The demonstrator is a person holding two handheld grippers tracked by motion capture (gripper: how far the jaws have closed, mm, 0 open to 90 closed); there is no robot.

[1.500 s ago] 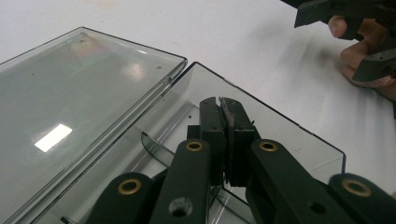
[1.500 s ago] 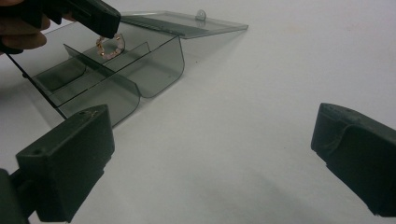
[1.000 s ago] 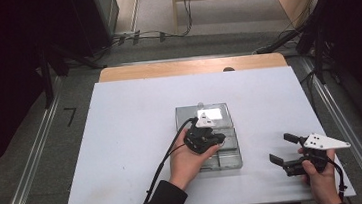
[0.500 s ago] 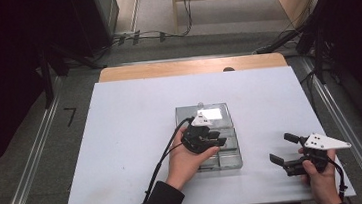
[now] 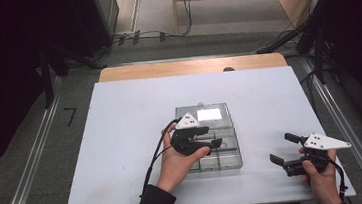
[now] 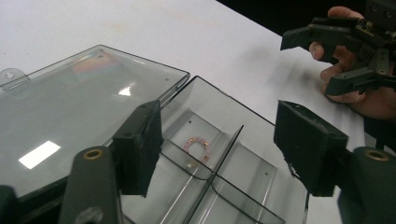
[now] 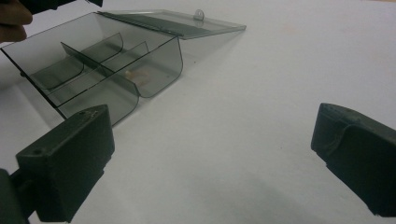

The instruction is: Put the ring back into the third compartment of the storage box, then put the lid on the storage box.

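Observation:
A clear grey compartment box (image 5: 226, 161) lies at the table's middle, its lid (image 5: 221, 121) folded open flat toward the far side. A small pink beaded piece (image 6: 198, 145) rests in one compartment and shows as a pale speck (image 7: 136, 73) in the right gripper view. My left gripper (image 5: 214, 135) hovers open over the box's compartments with nothing between its jaws. My right gripper (image 5: 280, 147) is held open and empty just above the bare table to the right of the box. It appears from the left gripper view as well (image 6: 336, 56).
The white table top (image 5: 130, 117) is bare around the box. A wooden strip (image 5: 190, 67) runs along its far edge, with cables and dark equipment on the floor beyond. The left gripper's cable (image 5: 154, 157) trails toward the near edge.
The left gripper has drawn back slightly toward the near side and left over the box. The right gripper has stayed where it was.

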